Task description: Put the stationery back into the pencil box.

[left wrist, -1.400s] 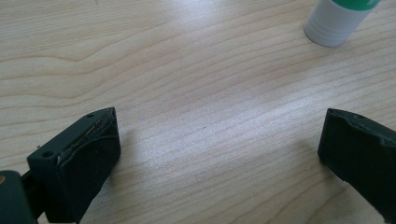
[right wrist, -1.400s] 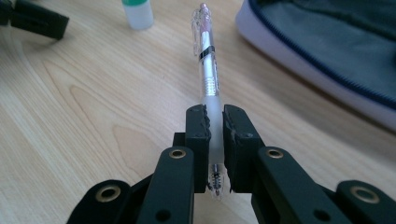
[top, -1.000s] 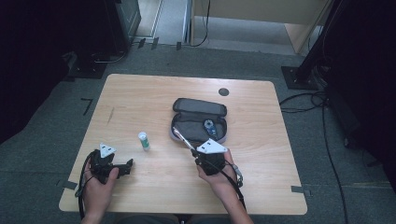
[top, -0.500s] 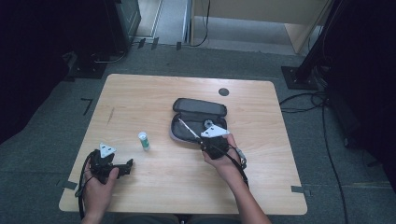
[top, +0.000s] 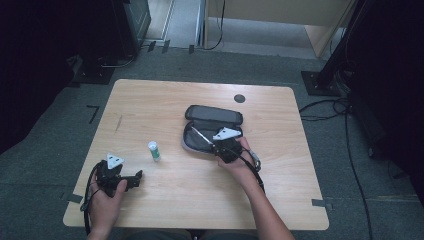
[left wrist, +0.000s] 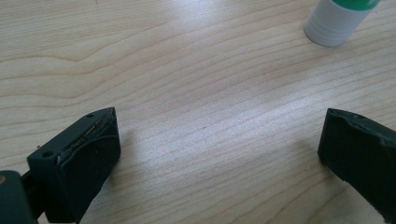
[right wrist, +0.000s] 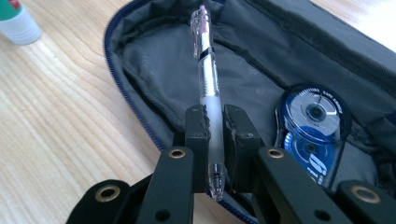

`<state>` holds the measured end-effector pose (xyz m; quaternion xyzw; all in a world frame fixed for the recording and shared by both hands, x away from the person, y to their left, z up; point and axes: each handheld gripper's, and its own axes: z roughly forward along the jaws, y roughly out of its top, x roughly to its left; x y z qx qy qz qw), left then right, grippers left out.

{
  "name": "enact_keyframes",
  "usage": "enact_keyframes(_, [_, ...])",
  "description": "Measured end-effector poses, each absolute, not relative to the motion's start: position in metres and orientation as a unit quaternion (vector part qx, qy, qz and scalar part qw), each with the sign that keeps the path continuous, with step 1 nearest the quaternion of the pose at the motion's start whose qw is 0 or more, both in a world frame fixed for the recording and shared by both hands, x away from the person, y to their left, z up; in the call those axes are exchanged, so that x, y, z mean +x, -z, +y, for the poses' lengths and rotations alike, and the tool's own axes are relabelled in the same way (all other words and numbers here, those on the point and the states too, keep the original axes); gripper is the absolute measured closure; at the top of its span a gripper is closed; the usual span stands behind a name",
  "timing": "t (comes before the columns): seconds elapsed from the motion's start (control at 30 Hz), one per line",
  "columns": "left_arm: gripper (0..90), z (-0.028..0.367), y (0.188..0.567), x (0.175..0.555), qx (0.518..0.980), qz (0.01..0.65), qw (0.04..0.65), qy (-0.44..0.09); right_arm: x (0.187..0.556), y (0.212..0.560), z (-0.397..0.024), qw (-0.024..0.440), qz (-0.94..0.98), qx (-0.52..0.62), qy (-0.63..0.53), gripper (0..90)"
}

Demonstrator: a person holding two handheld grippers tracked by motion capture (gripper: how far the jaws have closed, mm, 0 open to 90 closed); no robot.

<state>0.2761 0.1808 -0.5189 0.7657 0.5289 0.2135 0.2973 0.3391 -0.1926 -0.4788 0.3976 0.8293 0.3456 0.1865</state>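
A clear plastic pen (right wrist: 208, 79) is clamped between the pads of my right gripper (right wrist: 215, 128), its far end reaching over the open dark pencil case (right wrist: 159, 70). Seen from above, that gripper (top: 226, 145) hovers at the case's (top: 212, 116) near edge, and the pen (top: 201, 136) sticks out to the upper left. A blue correction tape dispenser (right wrist: 313, 126) lies inside the case. My left gripper (left wrist: 219, 144) stands open just above bare wood near the table's front left, also visible from above (top: 122, 178). A white glue stick with a green cap (top: 154, 150) stands upright between the two grippers.
The glue stick's base (left wrist: 337, 21) shows at the far right of the left gripper view, and it shows again (right wrist: 16, 21) at the upper left of the right gripper view. A round black grommet (top: 239, 98) sits in the wooden table (top: 150, 105) behind the case.
My right gripper has carried the pen away from the person and to the right, up to the open case. The left gripper has stayed where it was.
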Motion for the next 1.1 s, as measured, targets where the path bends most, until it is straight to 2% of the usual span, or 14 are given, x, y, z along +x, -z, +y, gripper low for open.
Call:
enact_keyframes(0.27, [0.0,0.181,0.519,0.276,0.766,0.529,0.297,-0.213,0.341,0.48,-0.198,0.193,0.823,0.409,-0.344,80.4])
enact_keyframes(0.37, [0.0,0.181,0.519,0.276,0.766,0.529,0.297,-0.213,0.341,0.478,-0.2,0.199,0.813,0.419,-0.351,73.0])
enact_keyframes(0.4, [0.0,0.181,0.519,0.276,0.766,0.529,0.297,-0.213,0.34,0.475,-0.199,0.197,0.805,0.426,-0.364,67.9])
enact_keyframes(0.5, [0.0,0.181,0.519,0.276,0.766,0.529,0.297,-0.213,0.337,0.472,-0.198,0.198,0.799,0.428,-0.373,68.0])
enact_keyframes(0.73, [0.0,0.181,0.519,0.276,0.766,0.529,0.297,-0.213,0.327,0.462,-0.18,0.18,0.796,0.411,-0.405,60.6])
enact_keyframes(1.1, [0.0,0.181,0.519,0.276,0.766,0.529,0.298,-0.214,0.321,0.451,-0.149,0.16,0.797,0.39,-0.432,56.5])
